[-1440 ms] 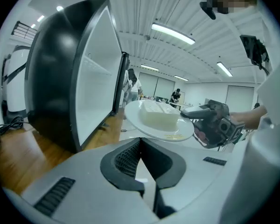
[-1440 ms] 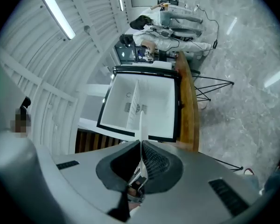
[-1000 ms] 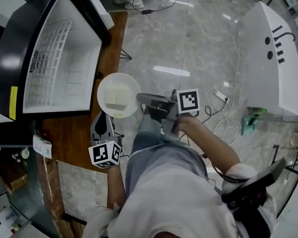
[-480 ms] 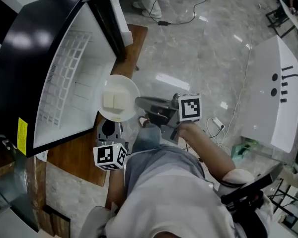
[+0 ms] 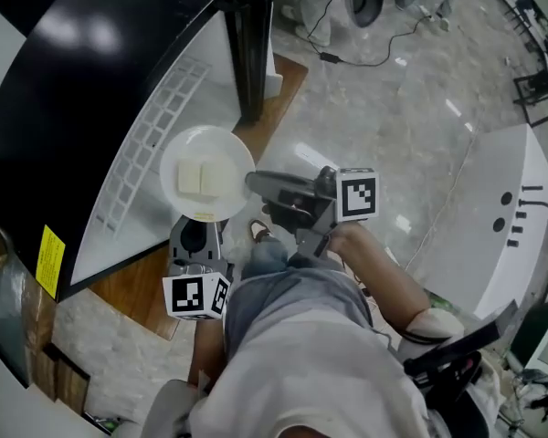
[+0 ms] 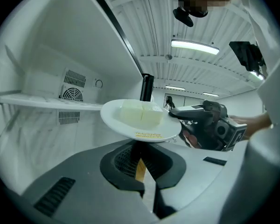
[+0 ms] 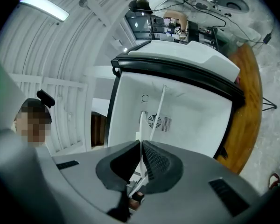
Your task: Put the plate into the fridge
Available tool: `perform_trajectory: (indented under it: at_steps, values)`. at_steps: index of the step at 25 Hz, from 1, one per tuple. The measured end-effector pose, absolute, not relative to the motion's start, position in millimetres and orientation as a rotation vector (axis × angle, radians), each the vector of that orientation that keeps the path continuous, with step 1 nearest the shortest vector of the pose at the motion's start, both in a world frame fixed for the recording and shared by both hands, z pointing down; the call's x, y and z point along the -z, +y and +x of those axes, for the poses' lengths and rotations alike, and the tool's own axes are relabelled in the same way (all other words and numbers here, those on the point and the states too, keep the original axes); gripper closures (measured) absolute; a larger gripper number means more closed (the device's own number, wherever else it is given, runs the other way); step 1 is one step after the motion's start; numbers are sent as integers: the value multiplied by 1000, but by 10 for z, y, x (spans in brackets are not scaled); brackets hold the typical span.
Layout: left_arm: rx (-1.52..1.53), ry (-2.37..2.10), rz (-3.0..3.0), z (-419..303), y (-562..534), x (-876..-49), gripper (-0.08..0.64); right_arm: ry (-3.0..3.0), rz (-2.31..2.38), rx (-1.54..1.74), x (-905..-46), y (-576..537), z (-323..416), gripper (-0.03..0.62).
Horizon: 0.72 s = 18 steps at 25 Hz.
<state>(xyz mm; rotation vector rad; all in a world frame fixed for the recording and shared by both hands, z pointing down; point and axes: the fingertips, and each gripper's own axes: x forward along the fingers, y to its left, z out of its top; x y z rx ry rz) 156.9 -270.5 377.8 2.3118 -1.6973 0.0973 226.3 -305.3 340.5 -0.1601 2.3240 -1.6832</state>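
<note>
Head view: fridge (image 5: 91,80) is open with its white inside facing the person. The plate (image 5: 205,185) with two pale blocks (image 5: 204,179) is in the air at the fridge mouth, above the near edge of the wooden table (image 5: 142,286). It's not inside yet, so I'd call it roughly halfway; left to do is carry it in, set it down, let go. Right gripper (image 5: 252,182) comes in from the right onto the plate's right rim, forearm stretched forward. Left gripper (image 5: 199,226) sits at the near rim, tips under it.

Left gripper view: jaws are together bar a thin slit, nothing pinched. The plate sits level just above the tips, looks propped, contact unclear. Fridge shelf (image 6: 46,101) and fan grille (image 6: 74,94) are to the far left.

Right gripper view: jaws are clamped on the plate rim, seen edge-on, aimed into the fridge.
</note>
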Motion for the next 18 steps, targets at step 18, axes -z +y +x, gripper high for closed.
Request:
perform_trajectory:
  at_steps: [18]
  values:
    - [34, -2196, 1999, 808, -3423, -2938, 541, 2328, 237, 1838, -2683, -4248, 1216, 568]
